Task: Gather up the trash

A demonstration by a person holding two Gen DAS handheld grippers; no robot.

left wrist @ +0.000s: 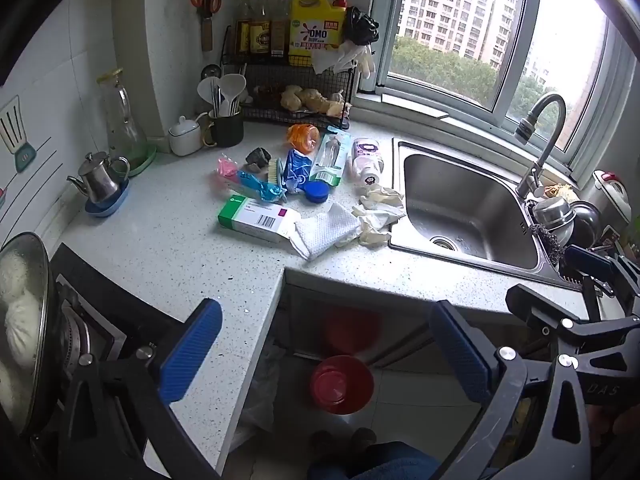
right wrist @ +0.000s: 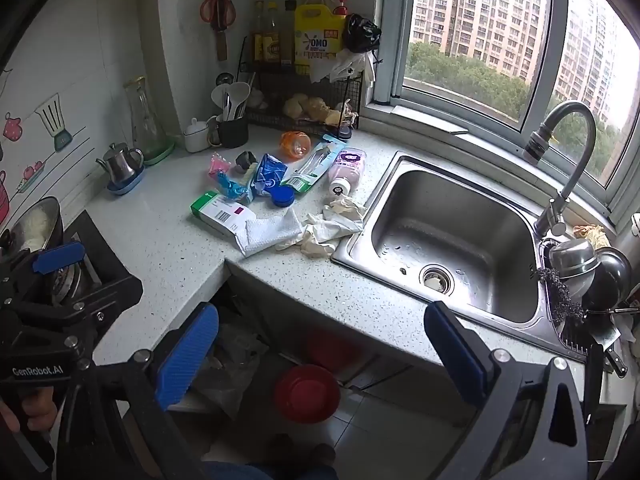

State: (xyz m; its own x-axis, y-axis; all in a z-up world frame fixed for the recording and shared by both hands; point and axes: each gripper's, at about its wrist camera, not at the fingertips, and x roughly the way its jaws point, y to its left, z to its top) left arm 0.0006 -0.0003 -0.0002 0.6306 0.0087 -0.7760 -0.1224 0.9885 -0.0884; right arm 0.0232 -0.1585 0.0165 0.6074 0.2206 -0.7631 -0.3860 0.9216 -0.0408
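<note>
Nearest the lens, left gripper [left wrist: 324,354]: blue pads spread wide, nothing between them, tilted down over the inner corner of the counter [left wrist: 168,248]. Right gripper [right wrist: 320,356] likewise: jaws fully apart, empty, poised over the same corner and visible at the far right of the left wrist view. Below both, open floor space under the counter overhang: red bowl [left wrist: 342,383] on pale tiles, crumpled clear plastic bag [right wrist: 232,364] just left of it.

Counter edge: L-shaped, speckled white stone, its front lip bare and unobstructed between stove [left wrist: 92,320] at left and steel sink [right wrist: 452,240] at right. Lidded pan [left wrist: 24,320] on the stove, close beside the left jaw.

Mid-counter, trash in a loose cluster, well apart from both tools: green-and-white carton [left wrist: 256,218], white textured cloth [left wrist: 326,230] overlapping its right end, crumpled cream gloves [left wrist: 378,216] touching the sink rim. Behind these, blue lid [left wrist: 316,192], blue wrapper [left wrist: 296,168], pink packet [left wrist: 228,168], brush [left wrist: 274,170], clear blister pack [left wrist: 330,158], pink-and-white bottle [left wrist: 366,160] on its side, orange cup [left wrist: 303,138] tipped over.

Farther back: steel teapot [left wrist: 100,178] on a blue saucer, glass carafe [left wrist: 122,120], utensil mug [left wrist: 226,128], wire rack [left wrist: 296,96] with bottles and yellow detergent jug [left wrist: 316,28]. Beyond, window [right wrist: 480,40] onto trees and apartment blocks; curved faucet [right wrist: 568,160] at right.
</note>
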